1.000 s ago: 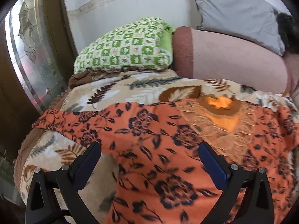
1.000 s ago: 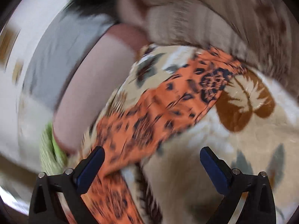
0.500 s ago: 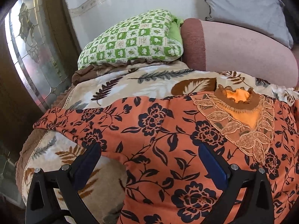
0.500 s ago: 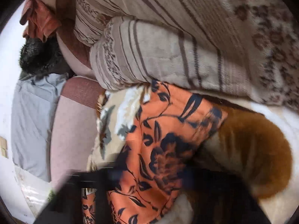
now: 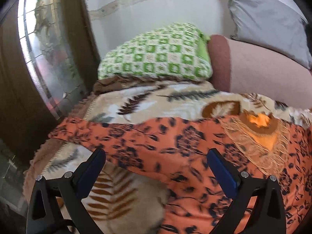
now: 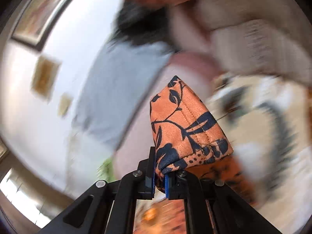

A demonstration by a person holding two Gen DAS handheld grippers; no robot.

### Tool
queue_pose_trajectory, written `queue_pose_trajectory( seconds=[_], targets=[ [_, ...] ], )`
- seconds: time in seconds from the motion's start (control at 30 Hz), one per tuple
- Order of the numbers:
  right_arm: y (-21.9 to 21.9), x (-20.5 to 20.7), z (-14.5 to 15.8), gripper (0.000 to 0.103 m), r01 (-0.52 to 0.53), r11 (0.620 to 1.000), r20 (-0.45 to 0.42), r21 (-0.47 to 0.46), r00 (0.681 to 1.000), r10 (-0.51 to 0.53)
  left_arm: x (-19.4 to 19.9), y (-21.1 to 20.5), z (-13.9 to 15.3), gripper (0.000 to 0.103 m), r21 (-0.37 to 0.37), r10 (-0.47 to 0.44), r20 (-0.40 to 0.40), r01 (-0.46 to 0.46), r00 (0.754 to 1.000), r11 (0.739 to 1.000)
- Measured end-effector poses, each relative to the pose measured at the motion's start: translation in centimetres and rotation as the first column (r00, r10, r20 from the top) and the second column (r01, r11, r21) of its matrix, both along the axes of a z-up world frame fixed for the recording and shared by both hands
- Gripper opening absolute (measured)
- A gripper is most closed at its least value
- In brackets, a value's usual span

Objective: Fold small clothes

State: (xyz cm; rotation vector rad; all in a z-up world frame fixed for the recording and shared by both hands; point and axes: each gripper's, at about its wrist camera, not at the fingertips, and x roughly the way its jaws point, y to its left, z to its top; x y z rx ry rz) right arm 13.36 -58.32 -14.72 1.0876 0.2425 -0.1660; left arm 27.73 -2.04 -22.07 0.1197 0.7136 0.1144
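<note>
One orange garment (right gripper jaws clamp its hem; left gripper jaws gape wide, empty).

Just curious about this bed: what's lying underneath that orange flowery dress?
The orange dress lies spread on a cream leaf-print blanket, which shows beyond its far edge and below its sleeve. Whatever is under the blanket is covered. One hem is lifted, pinched in the right gripper.

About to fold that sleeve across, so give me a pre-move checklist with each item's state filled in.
1. Right gripper shut on the orange floral garment: ok.
2. Hem of the pinched part free: ok.
3. Left gripper open over the garment: ok.
4. Garment spread on the leaf blanket, neckline up: ok.
5. Right view sharp enough to judge the landing spot: not ok, blurred.
</note>
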Motion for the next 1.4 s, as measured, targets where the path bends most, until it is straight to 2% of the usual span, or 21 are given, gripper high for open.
queue_pose_trajectory(
  seconds=[0.07, 0.17, 0.3, 0.43, 0.5, 0.53, 0.6, 0.63, 0.67, 0.73, 0.8, 0.83, 0.87, 0.93, 1.0, 1.1, 1.13, 1.17, 1.2, 1.27, 1.4],
  targets=[
    [6.5, 3.9, 2.0, 0.007, -0.121, 0.993, 0.042, -0.004, 0.992, 0.121, 0.2, 1.8, 0.5, 0.103, 0.002, 0.036, 0.008, -0.036, 0.999, 0.999],
    [14.5, 8.9, 2.6, 0.007, -0.251, 0.968, 0.072, 0.006, 0.966, 0.250, 0.8, 4.8, 1.1, 0.103, 0.026, 0.107, 0.032, -0.108, 0.994, 0.994],
    [25.3, 14.4, 0.3, 0.007, -0.387, 0.922, 0.039, 0.023, 0.922, 0.386, 1.9, 8.2, 0.8, 0.103, 0.026, 0.194, 0.021, -0.194, 0.981, 0.981],
    [34.7, 19.0, -5.4, 0.007, -0.489, 0.870, -0.079, 0.067, 0.866, 0.493, 2.7, 10.2, 0.0, 0.103, 0.021, 0.231, -0.011, -0.231, 0.973, 0.973],
    [38.7, 20.8, -8.9, 0.011, -0.532, 0.844, -0.180, 0.063, 0.826, 0.534, 2.9, 10.5, -0.3, 0.103, 0.016, 0.227, -0.027, -0.226, 0.974, 0.974],
    [39.6, 20.8, -9.8, 0.011, -0.542, 0.837, -0.200, 0.073, 0.814, 0.545, 3.0, 10.6, -0.5, 0.103, 0.014, 0.222, -0.035, -0.222, 0.974, 0.975],
    [41.7, 21.9, -13.3, 0.012, -0.568, 0.816, -0.307, 0.105, 0.762, 0.570, 3.0, 10.6, -0.7, 0.103, 0.009, 0.215, -0.054, -0.215, 0.975, 0.977],
    [42.0, 22.0, -13.9, 0.012, -0.574, 0.812, -0.331, 0.104, 0.750, 0.573, 3.1, 10.6, -0.8, 0.103, -0.001, 0.210, -0.063, -0.211, 0.976, 0.978],
    [42.7, 22.6, -15.1, 0.013, -0.595, 0.799, -0.385, 0.092, 0.719, 0.579, 3.2, 10.6, -0.9, 0.103, -0.008, 0.208, -0.069, -0.209, 0.976, 0.978],
    [43.4, 22.4, -15.6, 0.017, -0.620, 0.781, -0.416, 0.080, 0.691, 0.591, 3.3, 10.4, -1.0, 0.103, -0.005, 0.208, -0.074, -0.209, 0.975, 0.978],
    [44.0, 22.1, -15.3, 0.025, -0.662, 0.747, -0.429, 0.063, 0.657, 0.619, 3.4, 10.1, -1.0, 0.103, -0.002, 0.205, -0.078, -0.206, 0.976, 0.979],
    [44.2, 21.6, -14.7, 0.035, -0.683, 0.728, -0.424, 0.060, 0.643, 0.638, 3.5, 10.0, -1.1, 0.103, 0.000, 0.203, -0.079, -0.204, 0.976, 0.979],
    [44.5, 21.2, -14.1, 0.061, -0.710, 0.701, -0.401, 0.066, 0.625, 0.670, 3.5, 9.8, -1.1, 0.103, 0.003, 0.201, -0.080, -0.202, 0.976, 0.979],
    [44.5, 20.5, -13.0, 0.094, -0.748, 0.656, -0.315, 0.100, 0.602, 0.734, 3.5, 9.5, -1.1, 0.103, 0.007, 0.195, -0.080, -0.195, 0.978, 0.981],
    [43.8, 19.4, -11.9, 0.095, -0.775, 0.619, -0.228, 0.125, 0.585, 0.778, 3.4, 9.3, -1.1, 0.103, 0.009, 0.184, -0.077, -0.184, 0.980, 0.983],
    [41.6, 17.6, -10.1, 0.095, -0.759, 0.647, -0.178, 0.073, 0.628, 0.758, 3.3, 8.7, -1.2, 0.103, 0.007, 0.160, -0.075, -0.160, 0.984, 0.987],
    [40.5, 17.7, -9.6, 0.095, -0.737, 0.674, -0.166, 0.051, 0.660, 0.733, 3.4, 8.4, -1.4, 0.103, -0.010, 0.142, -0.086, -0.143, 0.986, 0.990],
    [37.7, 16.9, -9.1, 0.095, -0.685, 0.728, -0.167, 0.008, 0.717, 0.677, 3.5, 8.1, -1.6, 0.103, -0.033, 0.122, -0.099, -0.126, 0.988, 0.992],
    [37.1, 17.5, -8.6, 0.095, -0.665, 0.746, -0.174, -0.005, 0.736, 0.655, 3.8, 7.8, -1.9, 0.103, -0.056, 0.101, -0.110, -0.108, 0.989, 0.993],
    [31.5, 17.0, -8.9, 0.093, -0.572, 0.818, -0.253, -0.058, 0.801, 0.542, 4.3, 6.7, -2.6, 0.103, -0.085, 0.058, -0.127, -0.070, 0.990, 0.994],
    [23.7, 17.1, -10.9, 0.089, -0.448, 0.892, -0.349, -0.062, 0.847, 0.401, 6.2, 3.7, -5.1, 0.103, -0.120, -0.024, -0.188, 0.001, 0.982, 0.993]
  ],
)
